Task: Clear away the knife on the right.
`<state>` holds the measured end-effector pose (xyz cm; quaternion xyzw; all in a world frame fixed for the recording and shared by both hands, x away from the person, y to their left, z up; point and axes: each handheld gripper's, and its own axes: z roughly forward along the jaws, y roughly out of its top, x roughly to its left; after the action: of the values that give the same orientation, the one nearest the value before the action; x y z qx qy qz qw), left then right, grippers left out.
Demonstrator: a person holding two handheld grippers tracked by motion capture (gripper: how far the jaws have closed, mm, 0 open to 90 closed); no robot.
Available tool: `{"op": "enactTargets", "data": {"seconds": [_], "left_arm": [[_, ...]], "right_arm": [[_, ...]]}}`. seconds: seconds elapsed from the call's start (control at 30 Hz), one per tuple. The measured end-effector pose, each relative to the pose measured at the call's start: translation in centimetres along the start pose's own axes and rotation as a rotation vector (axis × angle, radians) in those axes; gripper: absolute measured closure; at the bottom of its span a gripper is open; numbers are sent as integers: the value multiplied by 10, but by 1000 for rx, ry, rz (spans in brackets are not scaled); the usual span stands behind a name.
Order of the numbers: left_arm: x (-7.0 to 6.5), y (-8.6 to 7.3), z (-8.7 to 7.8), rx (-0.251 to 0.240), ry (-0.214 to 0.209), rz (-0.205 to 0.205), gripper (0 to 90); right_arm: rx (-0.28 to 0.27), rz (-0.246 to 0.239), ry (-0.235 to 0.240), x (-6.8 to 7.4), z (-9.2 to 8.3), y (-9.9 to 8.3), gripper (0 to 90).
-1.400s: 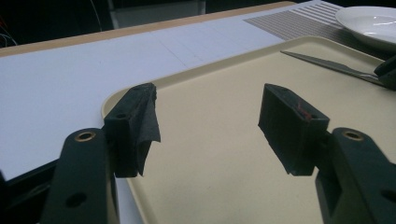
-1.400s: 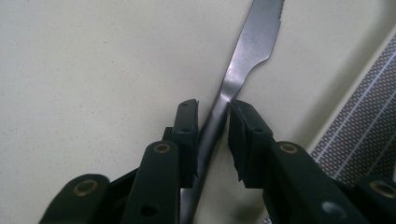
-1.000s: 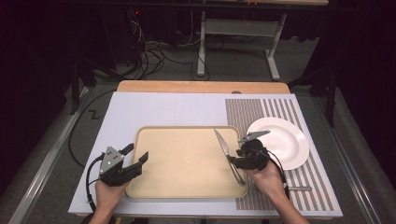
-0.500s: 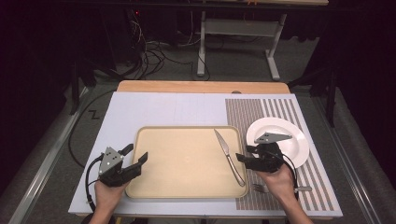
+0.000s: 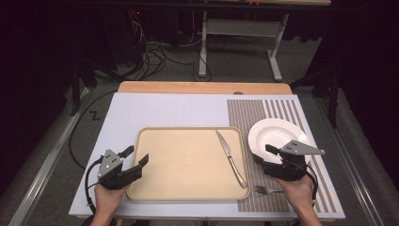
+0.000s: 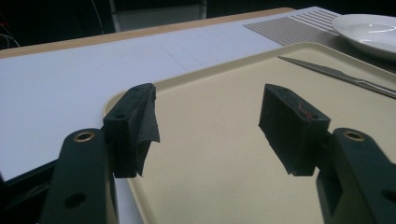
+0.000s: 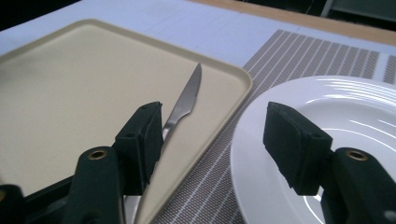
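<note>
Beige plastic tray (image 5: 183, 162) lies at the centre of the pale tabletop (image 5: 164, 110), its long side toward the person. A metal table knife (image 5: 231, 158) rests inside the tray near its right rim, blade tip pointing away from the person and slightly left, handle toward the near right corner. To the right of the tray, a striped grey placemat (image 5: 263, 117) carries a white plate (image 5: 273, 132) and, nearer the person, a fork (image 5: 267, 190) lying just off the tray's near right corner.

Left gripper (image 5: 136, 157), held in the person's left hand (image 5: 107, 200), sits at the tray's near left corner; in the left gripper view its jaws stand wide apart over the tray rim with nothing between them, and the pad (image 6: 140, 123) on one jaw shows a loose, peeling edge.

Right gripper (image 5: 264, 153), held in the right hand (image 5: 297, 193), sits over the near edge of the plate; its jaws are likewise spread wide and empty, one above the tray rim beside the knife, the other above the plate.
</note>
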<state>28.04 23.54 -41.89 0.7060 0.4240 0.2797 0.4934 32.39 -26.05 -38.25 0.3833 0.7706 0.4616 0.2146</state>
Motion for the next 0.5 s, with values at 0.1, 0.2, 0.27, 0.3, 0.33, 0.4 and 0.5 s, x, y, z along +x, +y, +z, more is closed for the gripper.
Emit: {"op": "enactTargets", "data": {"seconds": [0.1,0.2,0.27,0.3,0.33,0.4,0.5], "left_arm": [[0,0,-1,0,-2,0,371],[-3,0,-2,1,-10,-1,371],[-5,1,-3,-3,-13,4,371],[-6,1,-3,-4,-15,4,371],[-6,1,-3,-4,-15,4,371],[-6,1,-4,0,-16,3,370],[-6,1,-4,1,-9,1,369]], "right_arm": [[-24,7,-11,-4,-6,-4,373],[-74,29,-30,-13,-17,-13,347],[-85,38,-28,-17,-19,-17,336],[-92,39,-30,-18,-21,-19,330],[-92,39,-30,-18,-21,-19,330],[-118,44,-40,-23,-24,-27,320],[-142,50,-48,-26,-27,-34,307]]}}
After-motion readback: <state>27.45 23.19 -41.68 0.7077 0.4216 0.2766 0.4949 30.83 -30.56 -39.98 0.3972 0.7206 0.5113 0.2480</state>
